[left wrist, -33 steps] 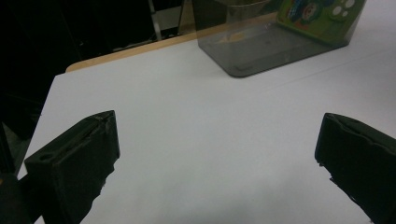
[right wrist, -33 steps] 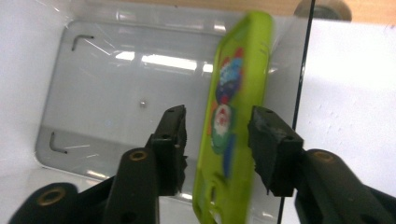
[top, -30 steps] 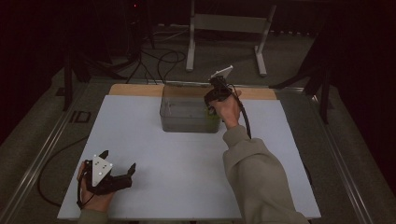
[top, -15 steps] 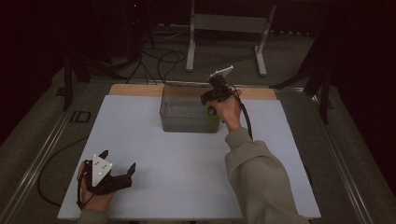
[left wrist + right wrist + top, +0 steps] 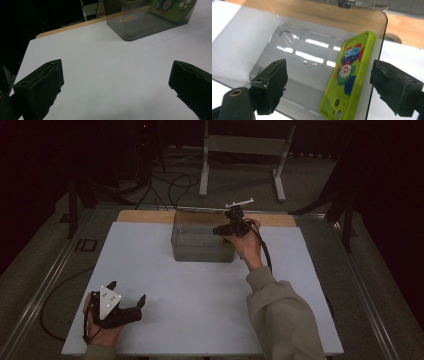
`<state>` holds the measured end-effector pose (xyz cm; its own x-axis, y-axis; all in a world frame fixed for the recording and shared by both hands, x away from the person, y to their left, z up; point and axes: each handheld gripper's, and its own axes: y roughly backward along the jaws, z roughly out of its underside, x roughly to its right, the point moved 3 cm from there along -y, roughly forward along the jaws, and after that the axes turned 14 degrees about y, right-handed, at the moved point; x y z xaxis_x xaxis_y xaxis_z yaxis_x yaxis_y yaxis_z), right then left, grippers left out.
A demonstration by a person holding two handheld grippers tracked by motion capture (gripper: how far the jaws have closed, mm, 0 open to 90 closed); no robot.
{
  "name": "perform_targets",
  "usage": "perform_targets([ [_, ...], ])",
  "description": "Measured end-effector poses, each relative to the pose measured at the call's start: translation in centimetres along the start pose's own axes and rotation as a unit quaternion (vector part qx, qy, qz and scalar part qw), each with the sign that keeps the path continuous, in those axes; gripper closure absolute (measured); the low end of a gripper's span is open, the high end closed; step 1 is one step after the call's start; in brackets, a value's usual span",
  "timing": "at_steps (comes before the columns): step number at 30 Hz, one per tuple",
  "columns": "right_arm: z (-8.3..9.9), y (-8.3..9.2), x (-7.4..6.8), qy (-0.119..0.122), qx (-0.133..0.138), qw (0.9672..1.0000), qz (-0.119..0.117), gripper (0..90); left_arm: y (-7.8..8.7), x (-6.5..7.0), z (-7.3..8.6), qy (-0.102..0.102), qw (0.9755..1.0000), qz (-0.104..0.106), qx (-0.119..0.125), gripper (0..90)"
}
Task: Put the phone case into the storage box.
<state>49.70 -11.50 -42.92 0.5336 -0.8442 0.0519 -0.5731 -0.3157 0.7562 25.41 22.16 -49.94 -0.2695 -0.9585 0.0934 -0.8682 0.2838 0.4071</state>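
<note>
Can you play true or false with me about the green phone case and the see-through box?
1. The green phone case leans on edge inside the clear box. True.
2. The right hand-held gripper is squeezing the case. False: its jaws are open, with the case between them untouched.
3. The left hand-held gripper is open, low over the white table. True.
4. The box has a lid on. False: its top is open.

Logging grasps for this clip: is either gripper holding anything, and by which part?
Nothing is held. The right gripper is open above the clear bin; the green phone case leans there untouched. The left gripper is open.
</note>
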Motion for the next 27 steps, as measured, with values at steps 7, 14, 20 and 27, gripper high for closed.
perform_targets([
  [7, 2.0, 1.6, -0.5, 0.008, 0.051, 0.9986, 0.010, 13.7, 0.0, 0.0, 0.0, 0.000, 1.0000, 0.000, 0.000, 0.3],
  [14, 4.2, 3.9, -1.9, 0.058, 0.100, 0.9931, 0.023, 12.9, 0.0, 0.0, 0.0, 0.001, 1.0000, -0.001, 0.000, 0.3],
  [20, 7.1, 5.8, -3.0, 0.086, 0.123, 0.9881, 0.037, 12.3, 0.0, 0.0, 0.0, 0.001, 1.0000, -0.001, 0.001, 0.3],
  [27, 11.2, 7.6, -3.2, 0.079, 0.157, 0.9828, 0.058, 12.2, 0.0, 0.0, 0.0, 0.003, 1.0000, 0.000, 0.001, 0.3],
])
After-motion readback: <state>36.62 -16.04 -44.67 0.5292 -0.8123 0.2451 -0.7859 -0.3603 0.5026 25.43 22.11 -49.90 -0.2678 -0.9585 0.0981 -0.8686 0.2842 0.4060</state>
